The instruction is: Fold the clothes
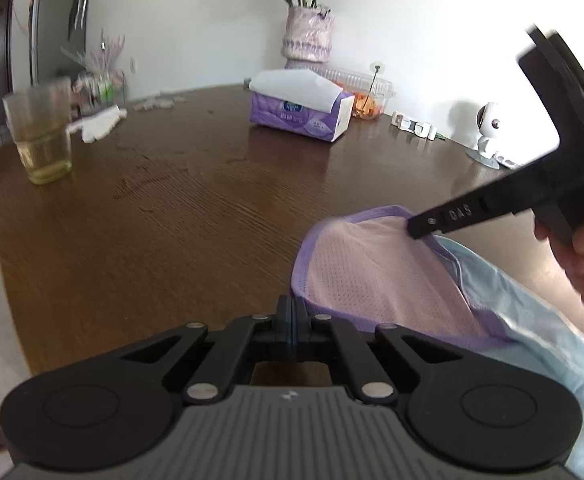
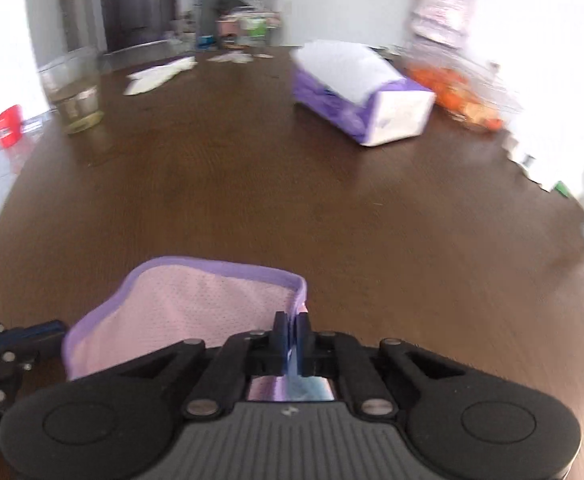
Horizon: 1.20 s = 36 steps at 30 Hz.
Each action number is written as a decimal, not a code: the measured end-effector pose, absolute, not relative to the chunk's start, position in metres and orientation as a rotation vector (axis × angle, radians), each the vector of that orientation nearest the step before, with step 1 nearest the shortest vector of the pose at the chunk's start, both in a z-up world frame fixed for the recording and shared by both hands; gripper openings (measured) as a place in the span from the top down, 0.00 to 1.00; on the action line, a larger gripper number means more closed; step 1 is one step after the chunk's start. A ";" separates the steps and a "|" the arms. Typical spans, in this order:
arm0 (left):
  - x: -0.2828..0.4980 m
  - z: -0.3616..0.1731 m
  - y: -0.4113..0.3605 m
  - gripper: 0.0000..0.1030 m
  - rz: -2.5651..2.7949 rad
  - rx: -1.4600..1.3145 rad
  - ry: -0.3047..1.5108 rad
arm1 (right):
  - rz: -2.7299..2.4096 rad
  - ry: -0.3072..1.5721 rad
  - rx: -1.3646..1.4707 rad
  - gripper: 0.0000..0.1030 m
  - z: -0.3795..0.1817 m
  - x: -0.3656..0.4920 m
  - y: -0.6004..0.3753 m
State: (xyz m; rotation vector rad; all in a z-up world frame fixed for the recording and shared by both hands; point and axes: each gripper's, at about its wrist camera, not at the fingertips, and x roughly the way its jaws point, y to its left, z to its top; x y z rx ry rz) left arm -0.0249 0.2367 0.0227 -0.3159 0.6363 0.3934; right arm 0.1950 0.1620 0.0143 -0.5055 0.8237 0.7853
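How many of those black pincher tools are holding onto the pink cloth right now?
2. The left gripper pinches the purple-trimmed edge of the pink mesh garment at its near corner; the right gripper clamps the opposite edge, over the wooden table.

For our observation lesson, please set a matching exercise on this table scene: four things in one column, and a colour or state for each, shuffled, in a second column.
Things:
1. tissue pack
2. glass
3. garment
4. left claw

States:
A. pink mesh with purple trim
B. shut on cloth
C. purple wrapper, a white tissue on top
D. part full of yellowish liquid

Pairs: 1-C, 2-D, 3-A, 4-B
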 end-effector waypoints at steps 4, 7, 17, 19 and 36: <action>0.014 0.025 0.238 1.00 0.302 -0.285 0.677 | 0.596 0.840 -0.434 0.99 0.015 0.209 0.134; 0.049 0.026 0.231 1.00 0.224 -0.273 0.707 | 0.465 0.855 -0.364 0.99 0.015 0.220 0.108; 0.158 0.040 0.131 1.00 -0.025 -0.179 0.738 | 0.066 0.902 -0.146 0.99 0.022 0.251 -0.055; 0.170 0.044 0.106 1.00 -0.081 -0.157 0.732 | -0.003 0.911 -0.106 0.99 0.023 0.248 -0.092; 0.040 0.064 0.034 0.16 -0.556 -0.046 0.775 | 0.172 0.804 0.080 0.50 0.082 0.117 -0.239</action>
